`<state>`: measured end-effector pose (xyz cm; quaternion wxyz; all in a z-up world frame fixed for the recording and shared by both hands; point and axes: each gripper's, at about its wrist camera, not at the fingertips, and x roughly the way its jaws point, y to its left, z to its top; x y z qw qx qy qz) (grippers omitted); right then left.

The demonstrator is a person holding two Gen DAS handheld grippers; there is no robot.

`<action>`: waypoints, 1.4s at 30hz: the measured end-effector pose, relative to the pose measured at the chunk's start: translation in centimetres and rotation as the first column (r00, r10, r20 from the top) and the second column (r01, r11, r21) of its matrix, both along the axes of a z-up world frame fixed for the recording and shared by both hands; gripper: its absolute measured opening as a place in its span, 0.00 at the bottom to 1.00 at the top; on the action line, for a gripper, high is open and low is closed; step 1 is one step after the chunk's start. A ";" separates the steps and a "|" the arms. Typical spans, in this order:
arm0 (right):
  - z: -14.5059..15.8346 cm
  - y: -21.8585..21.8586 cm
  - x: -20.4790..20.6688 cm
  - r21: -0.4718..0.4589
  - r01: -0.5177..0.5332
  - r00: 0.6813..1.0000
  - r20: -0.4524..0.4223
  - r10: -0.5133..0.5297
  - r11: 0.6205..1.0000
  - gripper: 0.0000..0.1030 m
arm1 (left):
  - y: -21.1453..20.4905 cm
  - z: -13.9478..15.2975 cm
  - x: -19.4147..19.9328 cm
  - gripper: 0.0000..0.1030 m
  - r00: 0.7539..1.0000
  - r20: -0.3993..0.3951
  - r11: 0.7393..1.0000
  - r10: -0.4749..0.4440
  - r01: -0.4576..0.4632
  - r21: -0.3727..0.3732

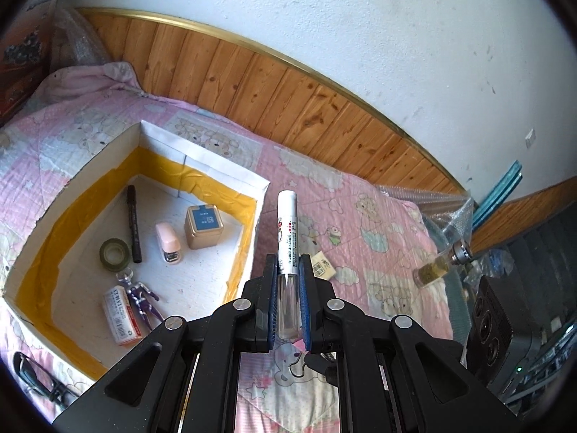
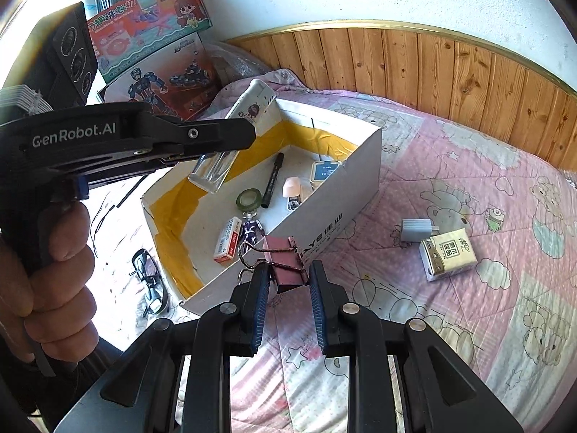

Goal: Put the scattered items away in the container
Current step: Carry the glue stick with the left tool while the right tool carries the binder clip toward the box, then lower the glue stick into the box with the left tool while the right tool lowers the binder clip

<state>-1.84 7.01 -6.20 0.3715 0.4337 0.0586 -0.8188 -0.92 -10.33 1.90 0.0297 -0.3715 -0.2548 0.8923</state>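
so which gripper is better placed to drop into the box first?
Left, probably. Its gripper holds the white pen above the box; the right gripper holds the binder clip outside the near wall.

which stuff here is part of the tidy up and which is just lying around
Job:
white box
white marker in left gripper
pink binder clip in right gripper
tissue pack
white charger

Lying about:
toy boxes
glasses
bubble wrap

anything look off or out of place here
A pair of glasses lies on the quilt right beside the box, easy to crush. A small glass bottle also lies tipped on its side near the bed's edge.
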 end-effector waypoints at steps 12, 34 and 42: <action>-0.2 -1.8 -0.2 0.009 0.001 1.000 -0.012 -0.001 1.000 0.23 | -3.1 -1.6 0.1 0.10 0.999 0.035 1.000 0.015 -0.016 0.020; -0.6 -4.5 -1.9 0.001 0.029 0.999 -0.024 -0.029 1.000 0.23 | -4.7 -8.1 -2.8 0.11 0.978 0.206 0.999 -0.016 0.007 0.044; -0.7 -4.9 -2.8 -0.003 0.048 0.998 -0.031 -0.048 0.999 0.23 | -4.8 -10.0 -3.3 0.11 0.966 0.256 0.998 -0.018 0.004 0.056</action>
